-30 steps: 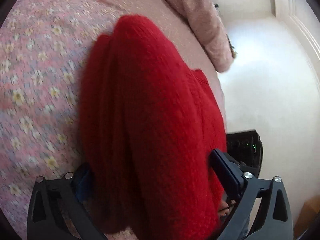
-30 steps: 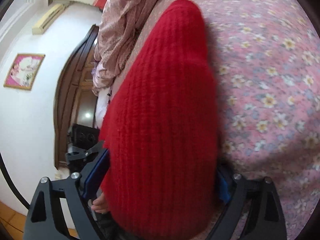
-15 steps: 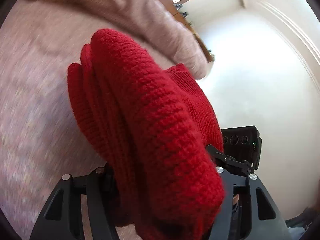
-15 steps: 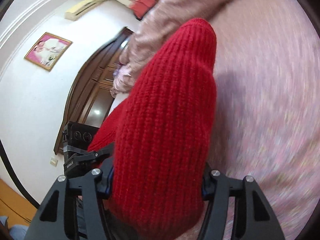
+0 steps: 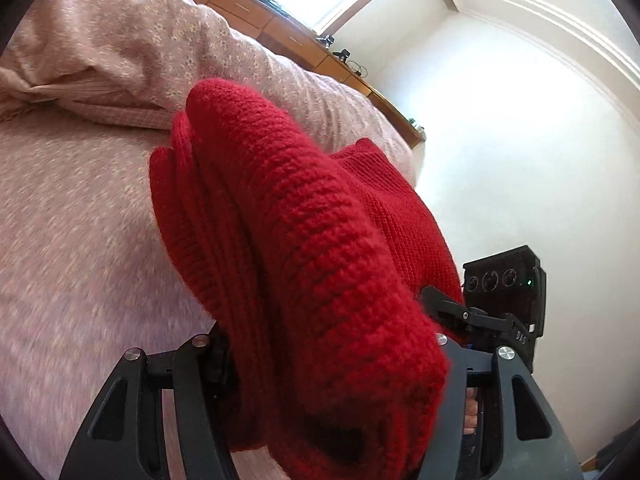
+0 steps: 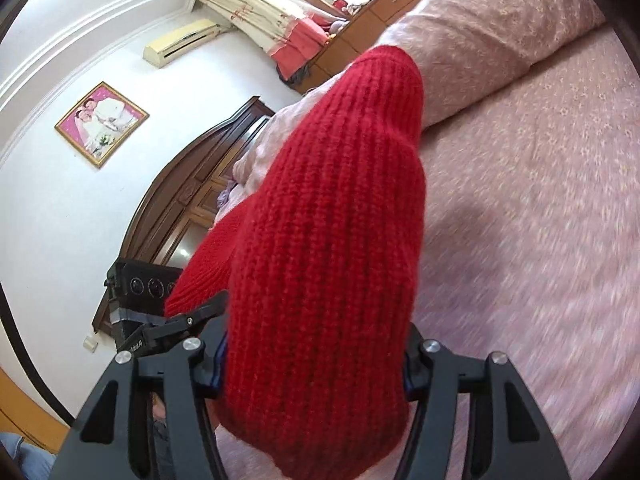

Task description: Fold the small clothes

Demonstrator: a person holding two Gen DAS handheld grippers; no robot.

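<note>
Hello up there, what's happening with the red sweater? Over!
Left gripper and right gripper both shut on the red sweater. Sweater bunched, lifted above the pink bedspread. Nothing in the way.

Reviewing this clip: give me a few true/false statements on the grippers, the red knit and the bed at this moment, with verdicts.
1. Both grippers are clamped on the red knit garment. True: the left gripper and right gripper each hold a bunched end.
2. The garment lies flat on the bed. False: it is bunched and lifted above the pink floral bedspread.
3. A framed picture hangs on the wall. True.
4. The garment is blue. False: it is red.
5. The left gripper is empty. False: it grips the knit.
</note>
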